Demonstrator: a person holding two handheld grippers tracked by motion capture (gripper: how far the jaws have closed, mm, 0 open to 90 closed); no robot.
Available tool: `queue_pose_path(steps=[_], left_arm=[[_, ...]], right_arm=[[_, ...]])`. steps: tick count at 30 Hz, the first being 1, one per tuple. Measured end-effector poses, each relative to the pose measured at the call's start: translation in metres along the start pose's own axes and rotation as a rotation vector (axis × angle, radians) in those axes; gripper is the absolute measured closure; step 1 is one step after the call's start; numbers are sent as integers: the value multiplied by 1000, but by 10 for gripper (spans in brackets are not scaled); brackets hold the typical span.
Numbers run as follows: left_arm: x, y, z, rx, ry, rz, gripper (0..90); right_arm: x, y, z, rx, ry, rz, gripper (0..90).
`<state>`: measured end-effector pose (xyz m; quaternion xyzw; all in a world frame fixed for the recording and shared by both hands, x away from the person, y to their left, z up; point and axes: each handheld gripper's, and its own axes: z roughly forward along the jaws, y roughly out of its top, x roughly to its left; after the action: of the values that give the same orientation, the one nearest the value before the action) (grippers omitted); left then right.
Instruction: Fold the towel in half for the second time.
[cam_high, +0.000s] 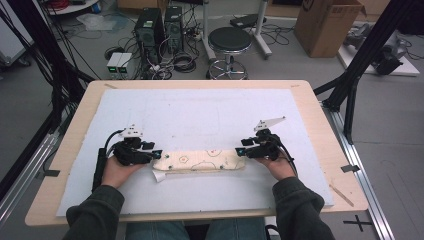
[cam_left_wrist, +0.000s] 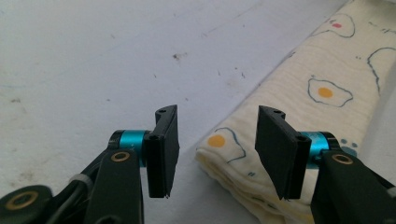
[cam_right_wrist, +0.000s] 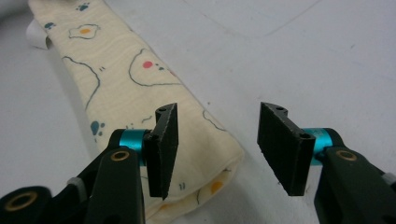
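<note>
Right now my left tongs sit at the left end of the cream folded cloth printed with fried eggs and blue outlines, and my right tongs at its right end. The cloth lies flat as a long narrow strip on the white sheet covering the wooden bench, near my edge. In the left gripper view my tongs stand apart around the cloth's corner, pads not pressing. In the right gripper view my tongs gape too, gripping nothing, the cloth's end beneath them.
</note>
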<state>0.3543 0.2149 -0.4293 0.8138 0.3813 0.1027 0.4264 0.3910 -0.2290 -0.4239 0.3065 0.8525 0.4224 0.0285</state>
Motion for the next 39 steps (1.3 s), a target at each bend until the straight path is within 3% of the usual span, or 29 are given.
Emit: queue_pose_path(steps=[9,16,20,27,32,39], left_arm=[[-2,-2,7,66,-21,11,571],[-5,-3,8,84,-37,39,686],[-7,-3,6,81,-40,61,781],[-8,0,0,17,-18,60,818],[-6,1,0,5,-1,57,820],[-1,7,-2,-34,30,25,820]], right_arm=[[-6,-3,9,67,25,33,588],[-3,-4,14,112,46,14,709],[-1,-3,14,111,44,-6,773],[4,0,8,87,26,-24,806],[4,1,7,73,18,-30,809],[4,11,6,59,-8,-47,810]])
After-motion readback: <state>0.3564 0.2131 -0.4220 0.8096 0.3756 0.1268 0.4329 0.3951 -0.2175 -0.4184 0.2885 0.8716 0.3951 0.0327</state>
